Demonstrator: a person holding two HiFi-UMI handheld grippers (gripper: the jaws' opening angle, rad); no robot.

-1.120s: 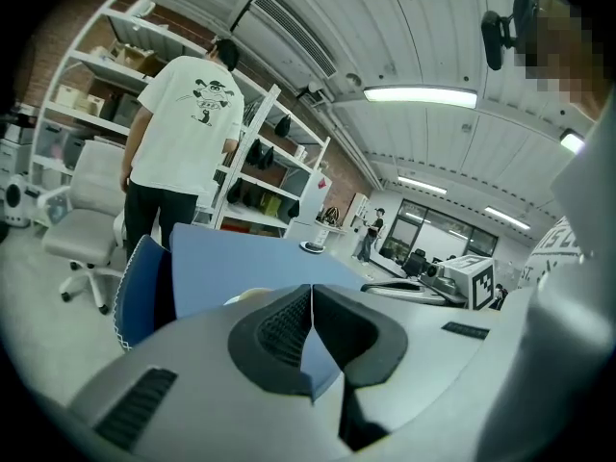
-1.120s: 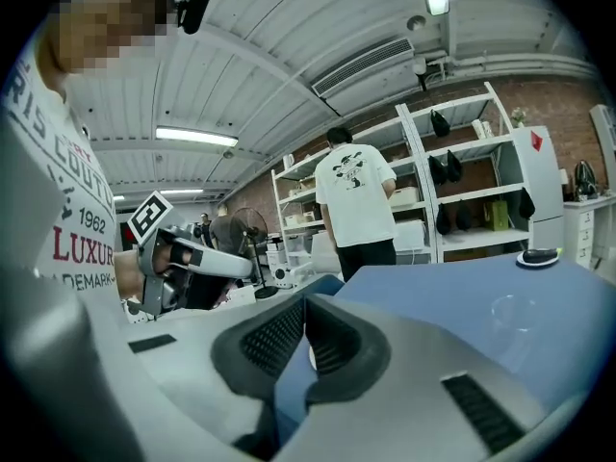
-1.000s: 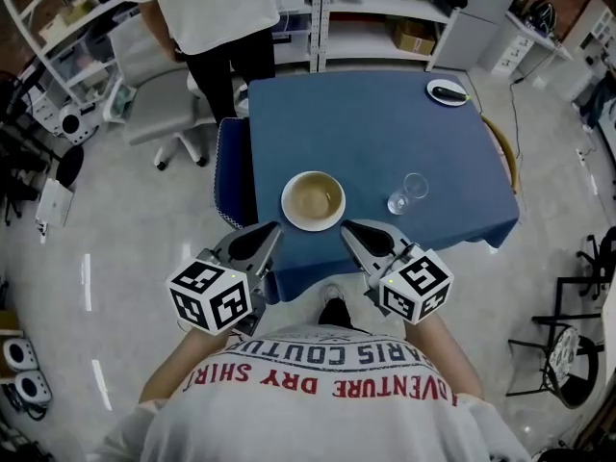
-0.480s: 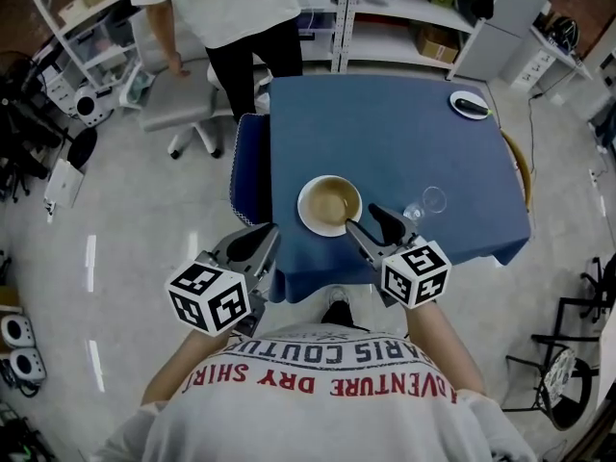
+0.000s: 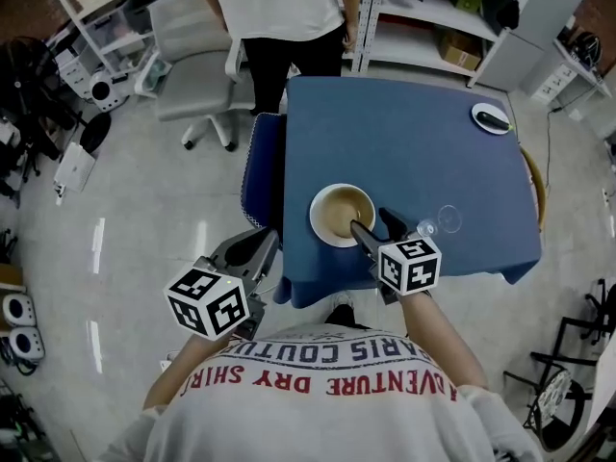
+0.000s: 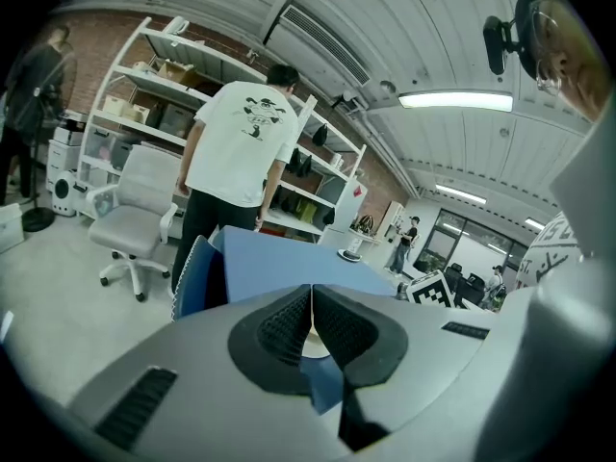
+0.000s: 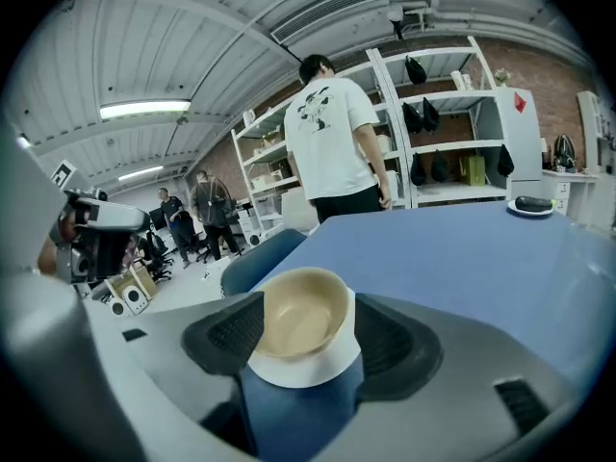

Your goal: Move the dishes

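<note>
Nearest: left gripper [image 5: 253, 243], held off the near-left corner of the surface [image 5: 414, 142], over the floor; jaws pressed together with nothing between them, judged parked in reserve while the other hand works. Next: right gripper [image 5: 372, 223], over the near edge of the surface and angled down; jaws spread wide, having just been opening, with the bowl [image 5: 342, 213] framed in the gap between the pads but not pinched by them. The spread is judged to suit the bowl's width, ready for a grip. The bowl is the task's dish: beige inside, white outside, empty, upright on the blue cloth close to the near edge, not yet lifted. Clear glass [image 5: 446, 219]: just right of the right gripper, apart from the bowl; near enough that a sideways swing could knock it. Blue chair [image 5: 262, 166]: tucked against the left side of the surface. Small plate [image 5: 491, 117]: far right corner, a dark item on it, well apart from the bowl; possibly a second dish to move. Standing person [image 5: 279, 8]: beyond the far edge, back turned, facing the shelving [image 5: 423, 8]; judged uninvolved. Grey office chair [image 5: 192, 46]: on the floor, far left.
</note>
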